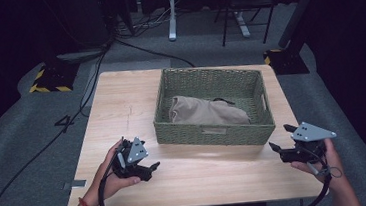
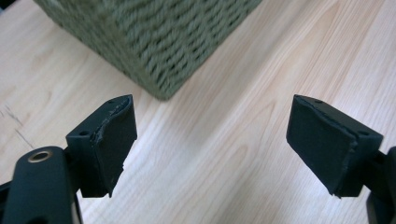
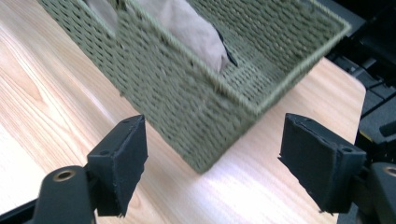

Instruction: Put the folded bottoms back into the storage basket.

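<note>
1. Left gripper [image 1: 138,163] is hovering at the lower left of the high view, jaws standing wide, nothing between them.
2. Right gripper [image 1: 286,144] is hovering at the lower right, jaws wide and empty.
3. Green woven basket [image 1: 209,133] is sitting mid-frame on the wooden table [image 1: 121,103], holding a tan cloth bag [image 1: 204,112].

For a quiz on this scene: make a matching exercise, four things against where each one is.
Things:
1. basket
2. cloth
3. left gripper
4. right gripper

Places:
A. inside the basket
B. by the table's near right edge, jaws open
C. on the table, towards its far side
D. over the table's near left part, jaws open

Pairs: 1-C, 2-A, 3-D, 4-B
</note>
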Demonstrator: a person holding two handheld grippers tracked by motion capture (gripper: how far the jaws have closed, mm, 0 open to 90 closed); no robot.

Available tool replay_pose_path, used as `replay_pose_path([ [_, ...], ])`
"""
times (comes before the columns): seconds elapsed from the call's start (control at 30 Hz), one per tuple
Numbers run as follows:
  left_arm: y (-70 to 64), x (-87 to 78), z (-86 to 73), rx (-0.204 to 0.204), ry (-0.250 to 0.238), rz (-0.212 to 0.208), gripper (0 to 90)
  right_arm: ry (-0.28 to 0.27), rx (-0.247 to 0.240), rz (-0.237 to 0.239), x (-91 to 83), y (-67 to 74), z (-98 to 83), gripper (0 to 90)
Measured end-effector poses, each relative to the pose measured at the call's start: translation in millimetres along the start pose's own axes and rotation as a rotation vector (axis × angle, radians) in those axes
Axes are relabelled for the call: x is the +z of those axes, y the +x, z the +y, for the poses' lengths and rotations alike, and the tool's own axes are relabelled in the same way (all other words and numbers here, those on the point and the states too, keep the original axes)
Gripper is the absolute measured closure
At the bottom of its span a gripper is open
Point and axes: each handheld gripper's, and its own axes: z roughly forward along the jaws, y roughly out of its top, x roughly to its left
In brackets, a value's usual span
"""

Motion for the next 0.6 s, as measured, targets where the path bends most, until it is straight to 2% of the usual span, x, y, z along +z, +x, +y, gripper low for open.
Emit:
replay_pose_path([
  [0.13,1.6,4.3,-9.1,-0.007,0.020,-0.008,17.0,0.033,0.012,-0.018,4.6,0.0,-14.4,23.0],
  [0.23,3.8,8.3,-18.3,-0.026,0.039,0.001,17.1,0.059,0.045,-0.017,10.8,-1.2,-30.6,23.2],
  [0.33,5.1,10.9,-24.0,-0.033,0.053,0.009,17.2,0.079,0.043,-0.031,15.2,-0.6,-39.3,23.2],
  [0.43,6.8,13.1,-31.1,-0.055,0.057,0.009,17.2,0.121,0.058,-0.031,24.5,-1.6,-57.8,23.2],
  [0.47,7.6,13.9,-33.6,-0.058,0.059,0.010,17.2,0.121,0.058,-0.031,24.5,-1.6,-57.8,23.2],
  [0.57,10.2,15.6,-41.0,-0.087,0.058,0.001,17.2,0.139,0.087,-0.032,29.5,-3.6,-71.2,23.2],
  [0.6,11.3,16.5,-45.5,-0.097,0.062,0.006,17.3,0.145,0.112,-0.027,31.3,-5.5,-79.4,23.2],
])
